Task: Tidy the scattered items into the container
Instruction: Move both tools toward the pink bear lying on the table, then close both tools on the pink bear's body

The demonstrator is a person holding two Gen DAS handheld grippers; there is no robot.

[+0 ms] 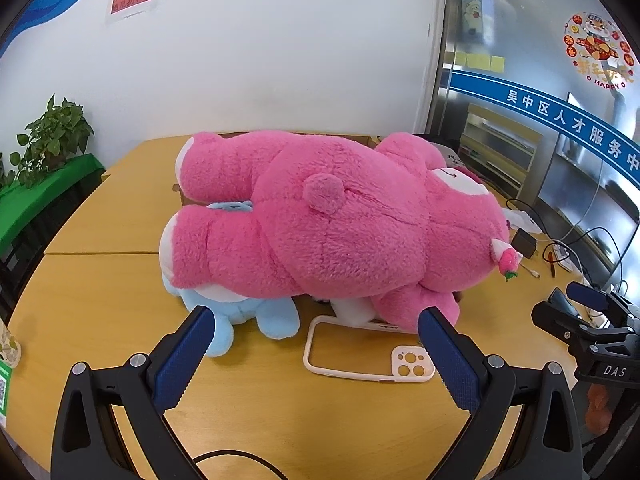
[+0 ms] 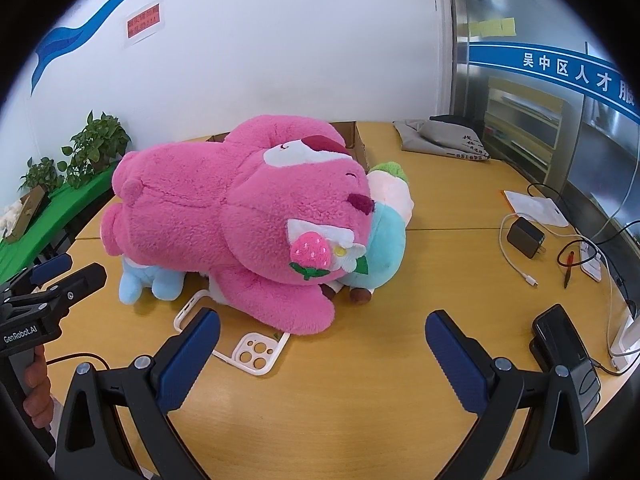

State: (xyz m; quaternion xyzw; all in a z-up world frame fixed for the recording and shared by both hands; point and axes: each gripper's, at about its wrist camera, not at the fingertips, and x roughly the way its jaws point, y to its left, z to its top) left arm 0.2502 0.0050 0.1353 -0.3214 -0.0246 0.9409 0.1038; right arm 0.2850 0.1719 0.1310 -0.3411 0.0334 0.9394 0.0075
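Both tongs wide, holding nothing: left tongs near phone case on worktop; right tongs just short of pink bear; bear sprawls over cardboard box, hiding opening; risk: bear too bulky for one grip, slips, drags blue plush and teal plush off pile; case partly pinned under bear's arm; charger, cable, black phone clutter right side.

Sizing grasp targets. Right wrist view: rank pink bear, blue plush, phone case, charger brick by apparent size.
1. pink bear, far the largest
2. blue plush, mostly hidden under the bear, so unsure against the case
3. phone case, nearer the camera
4. charger brick, smallest
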